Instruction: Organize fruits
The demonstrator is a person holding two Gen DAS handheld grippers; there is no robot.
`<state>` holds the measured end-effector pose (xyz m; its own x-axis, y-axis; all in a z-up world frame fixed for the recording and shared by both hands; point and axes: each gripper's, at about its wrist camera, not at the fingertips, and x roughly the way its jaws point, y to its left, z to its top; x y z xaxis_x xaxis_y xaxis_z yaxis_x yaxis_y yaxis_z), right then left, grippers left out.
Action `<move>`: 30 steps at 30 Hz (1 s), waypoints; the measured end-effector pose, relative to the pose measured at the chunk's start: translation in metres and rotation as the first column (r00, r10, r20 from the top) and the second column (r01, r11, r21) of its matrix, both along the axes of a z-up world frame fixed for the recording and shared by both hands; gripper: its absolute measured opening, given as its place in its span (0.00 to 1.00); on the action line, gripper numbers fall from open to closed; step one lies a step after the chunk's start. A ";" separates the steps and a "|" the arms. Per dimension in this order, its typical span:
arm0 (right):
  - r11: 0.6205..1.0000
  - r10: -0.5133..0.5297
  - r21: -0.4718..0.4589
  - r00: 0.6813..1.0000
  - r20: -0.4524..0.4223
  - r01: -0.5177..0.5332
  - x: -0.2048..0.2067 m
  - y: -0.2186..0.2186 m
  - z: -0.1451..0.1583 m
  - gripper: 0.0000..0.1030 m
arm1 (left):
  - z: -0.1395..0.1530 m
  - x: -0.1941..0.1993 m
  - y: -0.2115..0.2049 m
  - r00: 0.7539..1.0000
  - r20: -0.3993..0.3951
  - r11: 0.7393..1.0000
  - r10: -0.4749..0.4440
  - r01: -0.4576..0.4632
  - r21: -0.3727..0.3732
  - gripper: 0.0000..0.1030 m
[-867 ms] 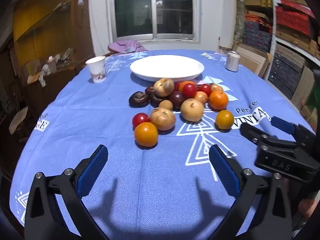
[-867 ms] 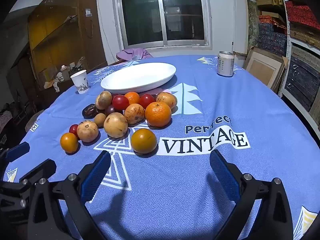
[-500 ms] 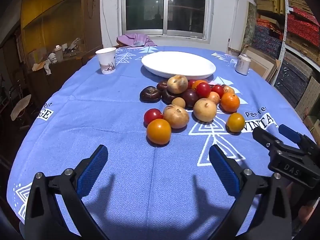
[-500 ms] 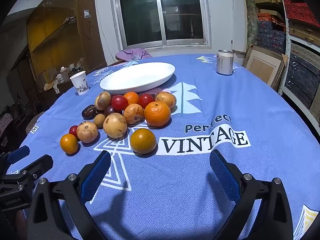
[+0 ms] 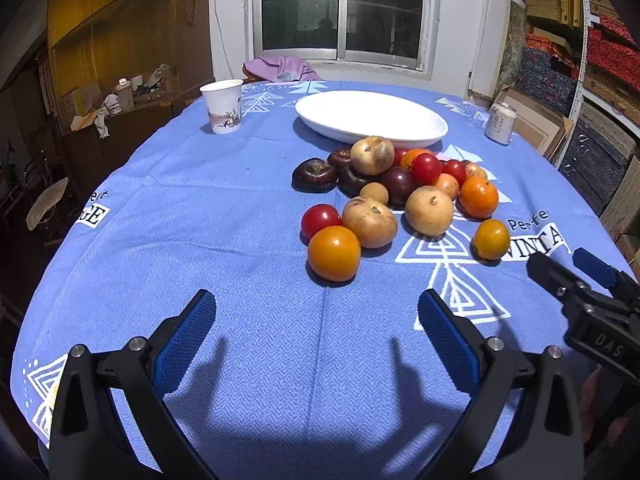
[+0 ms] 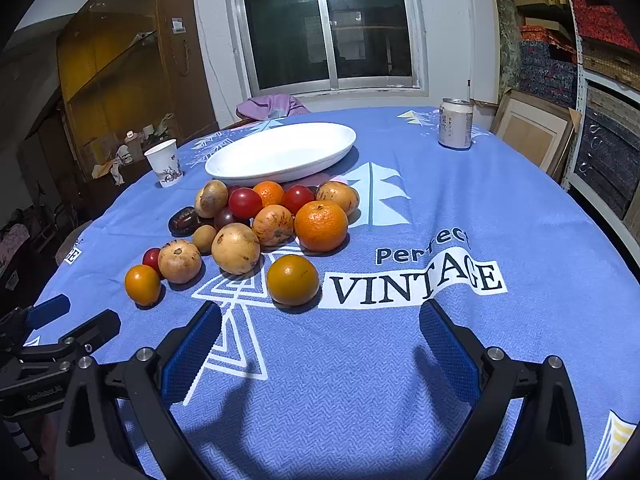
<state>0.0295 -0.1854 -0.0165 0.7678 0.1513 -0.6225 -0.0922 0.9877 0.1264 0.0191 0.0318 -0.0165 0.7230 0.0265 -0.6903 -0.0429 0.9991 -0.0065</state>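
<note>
A pile of several fruits (image 5: 394, 192) lies mid-table on the blue cloth: oranges, red tomatoes, tan round fruits and dark ones; it also shows in the right wrist view (image 6: 256, 228). An empty white oval plate (image 5: 370, 118) (image 6: 282, 152) stands just behind the pile. My left gripper (image 5: 316, 320) is open and empty, low over the cloth, a short way in front of an orange fruit (image 5: 334, 253). My right gripper (image 6: 320, 334) is open and empty, just in front of another orange fruit (image 6: 293, 279). Each gripper shows at the edge of the other's view.
A paper cup (image 5: 222, 106) stands at the back left and a drink can (image 6: 455, 123) at the back right. The round table's edge curves close on both sides. Shelves and boxes (image 6: 600, 100) stand to the right, a cabinet (image 5: 100, 92) to the left.
The left gripper has shifted, so the fruit pile now sits closer and more central in its view. The right gripper has crept slightly toward the pile. Both stay open.
</note>
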 end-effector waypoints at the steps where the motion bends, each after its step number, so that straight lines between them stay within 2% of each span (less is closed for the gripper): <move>1: 1.000 -0.001 0.003 1.000 0.000 0.001 0.000 -0.001 0.000 0.97 | -0.001 0.000 0.000 1.000 0.000 1.000 0.003 -0.003 0.001 0.96; 10: 0.999 -0.007 0.031 1.000 -0.004 0.007 -0.001 -0.005 0.000 0.97 | -0.007 0.004 0.001 1.000 -0.010 1.000 0.023 -0.023 0.006 0.96; 30: 0.998 -0.008 0.060 1.000 -0.011 0.009 0.001 -0.007 -0.001 0.97 | -0.007 0.001 0.001 0.999 0.019 0.999 0.043 -0.044 0.029 0.96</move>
<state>0.0301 -0.1927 -0.0177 0.7627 0.1824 -0.6205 -0.0822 0.9790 0.1867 0.0202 0.0324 -0.0240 0.7333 0.0783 -0.6754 -0.0867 0.9960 0.0213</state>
